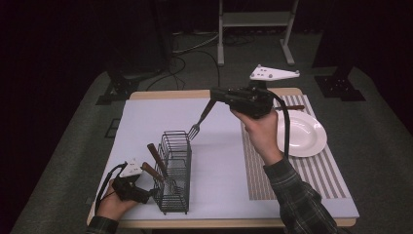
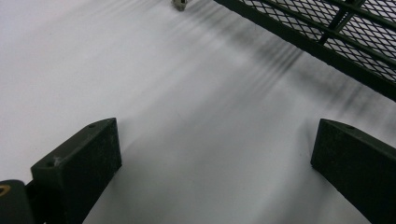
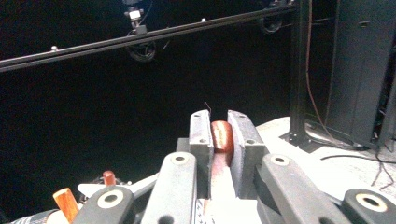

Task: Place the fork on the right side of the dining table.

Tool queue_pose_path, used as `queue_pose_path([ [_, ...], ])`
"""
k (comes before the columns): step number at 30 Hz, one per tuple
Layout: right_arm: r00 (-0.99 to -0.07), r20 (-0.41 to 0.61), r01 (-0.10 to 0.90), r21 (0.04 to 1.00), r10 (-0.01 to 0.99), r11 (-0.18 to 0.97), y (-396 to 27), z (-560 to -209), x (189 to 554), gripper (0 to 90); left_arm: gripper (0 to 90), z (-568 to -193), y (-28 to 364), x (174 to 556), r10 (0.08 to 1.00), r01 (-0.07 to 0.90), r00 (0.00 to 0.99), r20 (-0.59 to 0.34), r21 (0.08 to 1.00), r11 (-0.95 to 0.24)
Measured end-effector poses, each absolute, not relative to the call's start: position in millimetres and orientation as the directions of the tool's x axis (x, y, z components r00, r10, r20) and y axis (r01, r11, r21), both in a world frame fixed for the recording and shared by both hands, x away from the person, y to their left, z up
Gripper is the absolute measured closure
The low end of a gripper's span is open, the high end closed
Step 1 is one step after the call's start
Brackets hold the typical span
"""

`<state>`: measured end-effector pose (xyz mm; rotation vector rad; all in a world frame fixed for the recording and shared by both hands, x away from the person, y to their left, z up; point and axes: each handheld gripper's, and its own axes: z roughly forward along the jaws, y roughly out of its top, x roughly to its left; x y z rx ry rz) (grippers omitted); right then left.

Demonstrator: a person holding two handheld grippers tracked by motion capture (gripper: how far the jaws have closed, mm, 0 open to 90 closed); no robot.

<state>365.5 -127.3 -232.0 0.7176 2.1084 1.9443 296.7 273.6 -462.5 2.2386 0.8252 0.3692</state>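
A: High view: a pale sheet covers the tabletop, with a striped placemat and a white plate on its right side. Grey carpet surrounds it, and black stands, cables and a metal frame fade into a dark room behind.

B: And the two hands?

A: The right hand-held gripper is raised above the far middle of the tabletop, clamped on the wooden handle of a fork, which hangs tines-down just over the far end of a black wire caddy. The left hand-held gripper rests low at the near left corner, right beside the caddy. Two more brown handles lean out of the caddy; what they belong to is hard to make out.

B: Left gripper view?

A: Its two black jaws stand wide apart over the bare white sheet, nothing between them. The caddy's mesh wall crosses the top right corner, cut off by the frame.

B: Right gripper view?

A: Grey pads are closed narrowly on the reddish fork handle; the tines are hidden below. Behind is near-black room, a metal rail and a dark upright. Two brown handle tips peek in at bottom left, blurred.
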Motion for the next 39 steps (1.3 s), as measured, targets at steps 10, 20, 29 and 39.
queue_pose_path([
  [10, -0.828, 0.190, 0.232, 0.972, 0.527, 0.015, -157.2, -241.4, 361.8, 80.6, 0.0, -462.5, 273.6, 296.7, 0.655, 0.452, 0.755, 0.020, 0.708, -0.543],
  [20, -0.795, 0.219, 0.269, 0.963, 0.566, 0.004, -179.3, -264.1, 359.2, 80.5, 0.0, -462.5, 273.6, 296.7, 0.655, 0.452, 0.755, 0.020, 0.708, -0.542],
  [29, -0.770, 0.231, 0.286, 0.958, 0.595, -0.002, -195.1, -284.3, 351.5, 80.5, 0.0, -462.5, 273.6, 296.7, 0.655, 0.452, 0.755, 0.020, 0.708, -0.543],
  [39, -0.738, 0.234, 0.303, 0.953, 0.632, 0.001, -212.9, -295.2, 342.2, 80.5, 0.0, -462.4, 273.7, 296.8, 0.655, 0.452, 0.756, 0.021, 0.707, -0.545],
])
